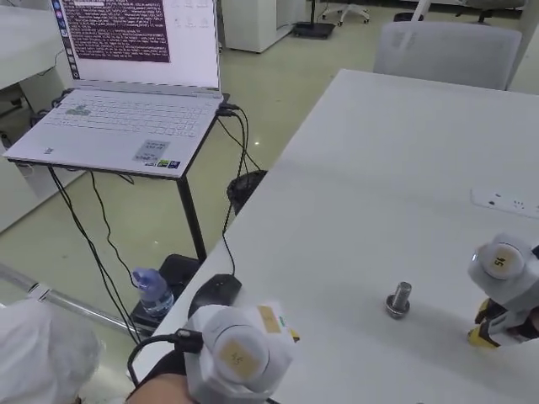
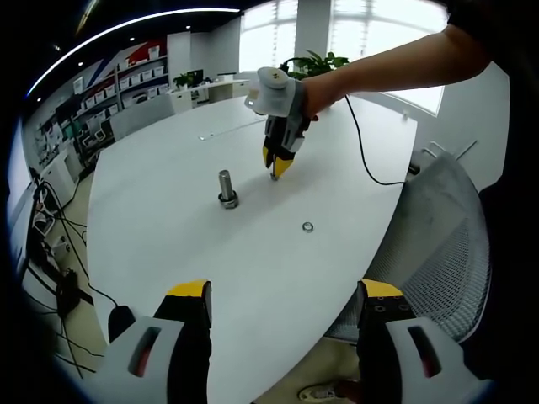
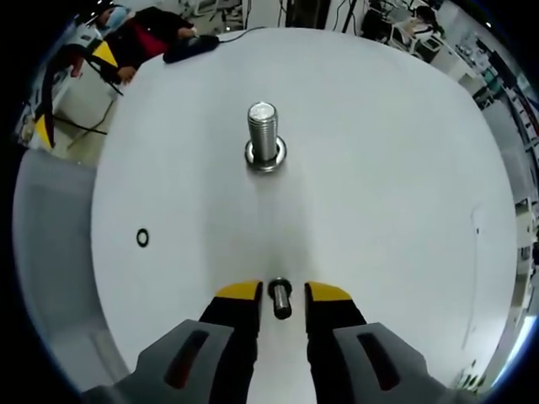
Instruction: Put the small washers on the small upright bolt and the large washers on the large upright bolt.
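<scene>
**Right gripper (image 3: 282, 293) down over small bolt (image 3: 280, 300), left gripper (image 2: 286, 291) released at table edge**

Head view, left to right: laptop (image 1: 126, 118) is open on a black stand beside the white table (image 1: 396, 168), with cables hanging off it. A water bottle (image 1: 153, 290) sits on the floor below. Left gripper is low at the near table edge, well apart from the work. Large bolt (image 1: 398, 300) stands upright, head down, on bare tabletop right of centre. Right gripper is near it at the frame's right edge, tips toward the table. Power strip (image 1: 505, 202) lies further back on the right. Grey chair (image 1: 446, 50) is at the far side.

Left gripper view: its own jaws are spread wide with nothing between them, table edge underneath. Large bolt is left of centre. Right gripper is just right of it, tips at the surface. One washer (image 2: 307, 226) lies flat on the table, nearer the camera and further right, apart from both bolts. Mesh chair (image 2: 438, 244) sits off the table's right side.

Right gripper view: the washer lies alone at left. Large bolt stands upright at top centre, well apart from the jaws. Small bolt is seen nearly end-on between the two yellow jaw tips, close to both. Thin strips of table seem to show on either side of it. Cannot tell whether the jaws pinch it or just bracket it.
</scene>
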The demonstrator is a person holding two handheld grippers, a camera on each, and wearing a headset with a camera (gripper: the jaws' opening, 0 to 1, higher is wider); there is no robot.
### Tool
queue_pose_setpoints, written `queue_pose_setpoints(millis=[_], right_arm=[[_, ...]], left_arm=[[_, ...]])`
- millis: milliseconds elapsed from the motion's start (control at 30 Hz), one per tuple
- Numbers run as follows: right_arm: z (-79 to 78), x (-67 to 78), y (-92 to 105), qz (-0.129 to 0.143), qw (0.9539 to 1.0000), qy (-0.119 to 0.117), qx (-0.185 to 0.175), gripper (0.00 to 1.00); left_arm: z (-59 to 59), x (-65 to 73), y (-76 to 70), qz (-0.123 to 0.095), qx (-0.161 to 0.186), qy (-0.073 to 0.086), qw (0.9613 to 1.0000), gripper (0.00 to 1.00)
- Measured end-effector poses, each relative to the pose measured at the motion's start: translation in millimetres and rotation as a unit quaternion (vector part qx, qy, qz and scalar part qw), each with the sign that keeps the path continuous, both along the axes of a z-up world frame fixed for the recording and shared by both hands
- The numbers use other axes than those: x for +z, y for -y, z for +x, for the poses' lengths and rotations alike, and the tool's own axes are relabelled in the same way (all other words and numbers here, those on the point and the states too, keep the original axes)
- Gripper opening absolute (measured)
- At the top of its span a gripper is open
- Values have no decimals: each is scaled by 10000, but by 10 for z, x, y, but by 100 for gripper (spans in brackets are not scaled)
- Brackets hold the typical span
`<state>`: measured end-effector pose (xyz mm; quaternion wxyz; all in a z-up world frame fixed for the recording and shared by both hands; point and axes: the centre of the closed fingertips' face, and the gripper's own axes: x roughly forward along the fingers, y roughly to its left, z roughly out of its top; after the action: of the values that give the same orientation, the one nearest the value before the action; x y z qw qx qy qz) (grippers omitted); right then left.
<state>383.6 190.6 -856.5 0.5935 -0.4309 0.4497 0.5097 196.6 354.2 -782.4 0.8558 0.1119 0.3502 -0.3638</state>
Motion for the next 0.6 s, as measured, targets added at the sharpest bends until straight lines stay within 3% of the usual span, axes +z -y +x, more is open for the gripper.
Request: queue_pose_setpoints(millis=[267,600], right_arm=[[0,119,-144,242,9996,44,134,23],[-109,152,-316,362,9981,70,486,24]], left_arm=[[-3,3,0,-3,-12,4,10000,69],[18,39,-48,25,-20,50,10000,69]])
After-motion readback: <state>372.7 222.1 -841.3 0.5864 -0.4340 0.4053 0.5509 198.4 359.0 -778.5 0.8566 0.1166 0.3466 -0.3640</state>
